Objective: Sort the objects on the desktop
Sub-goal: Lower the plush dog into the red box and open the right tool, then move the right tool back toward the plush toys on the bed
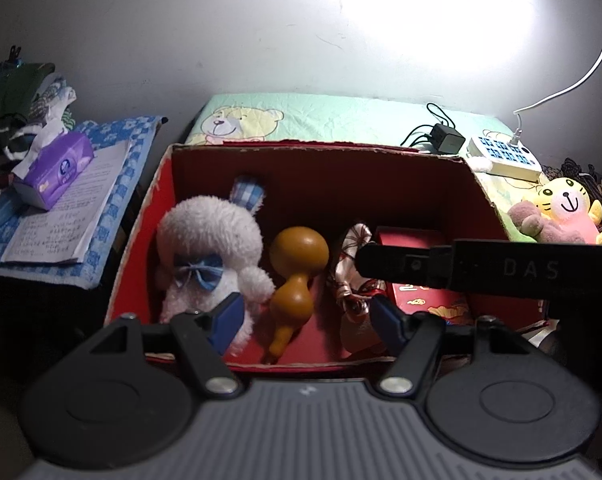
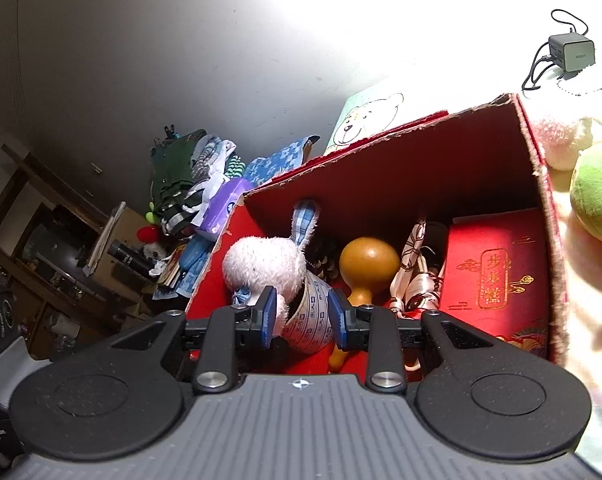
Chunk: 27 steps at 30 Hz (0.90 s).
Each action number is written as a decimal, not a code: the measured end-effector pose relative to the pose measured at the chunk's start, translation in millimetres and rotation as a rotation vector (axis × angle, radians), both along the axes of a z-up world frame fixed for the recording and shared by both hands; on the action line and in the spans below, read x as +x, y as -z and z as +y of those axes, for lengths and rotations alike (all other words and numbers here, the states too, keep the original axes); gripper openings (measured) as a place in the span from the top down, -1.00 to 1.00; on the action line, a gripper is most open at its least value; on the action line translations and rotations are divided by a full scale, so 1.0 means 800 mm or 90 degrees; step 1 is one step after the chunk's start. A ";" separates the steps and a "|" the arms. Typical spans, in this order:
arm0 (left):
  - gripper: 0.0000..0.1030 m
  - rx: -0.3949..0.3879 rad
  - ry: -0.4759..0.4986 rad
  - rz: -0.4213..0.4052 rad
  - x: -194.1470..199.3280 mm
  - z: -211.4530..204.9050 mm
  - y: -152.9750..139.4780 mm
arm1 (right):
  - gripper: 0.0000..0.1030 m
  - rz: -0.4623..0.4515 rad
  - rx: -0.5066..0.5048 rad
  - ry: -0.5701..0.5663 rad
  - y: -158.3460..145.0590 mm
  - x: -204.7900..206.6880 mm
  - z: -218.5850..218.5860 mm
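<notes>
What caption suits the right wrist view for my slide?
Right gripper holds a white printed paper cup over a red cardboard box containing a white plush rabbit.

Black bar point(image 1: 489, 270) crossing the red cardboard box point(image 1: 161, 216): showing raised letters "DAS". Red gift box point(image 2: 497, 276): displaying gold Chinese characters, not legible. Handwritten papers point(image 1: 61, 216): unreadable.

Counts in the red box point(image 1: 481, 188)
One white plush rabbit point(image 1: 209, 240), one gourd point(image 1: 295, 272), one patterned cloth point(image 1: 353, 264), one red gift box point(image 2: 497, 276), one paper cup point(image 2: 311, 320).
</notes>
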<state>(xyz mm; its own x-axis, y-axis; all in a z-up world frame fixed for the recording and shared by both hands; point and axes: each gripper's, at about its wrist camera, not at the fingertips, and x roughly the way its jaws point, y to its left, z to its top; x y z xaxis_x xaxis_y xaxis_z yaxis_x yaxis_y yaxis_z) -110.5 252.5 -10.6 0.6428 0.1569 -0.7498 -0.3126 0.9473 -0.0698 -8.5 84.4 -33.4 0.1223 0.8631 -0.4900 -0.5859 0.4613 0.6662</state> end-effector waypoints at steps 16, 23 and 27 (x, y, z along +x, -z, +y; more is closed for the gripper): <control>-0.28 -0.064 -0.015 -0.035 0.037 -0.102 -0.014 | 0.37 -0.013 0.042 0.016 -0.021 0.066 -0.127; -0.24 -0.085 0.044 -0.062 0.079 -0.155 -0.023 | 0.36 -0.002 0.030 0.075 -0.015 0.113 -0.187; -0.24 -0.107 0.078 -0.062 0.105 -0.178 -0.023 | 0.35 0.004 0.022 0.099 -0.010 0.144 -0.210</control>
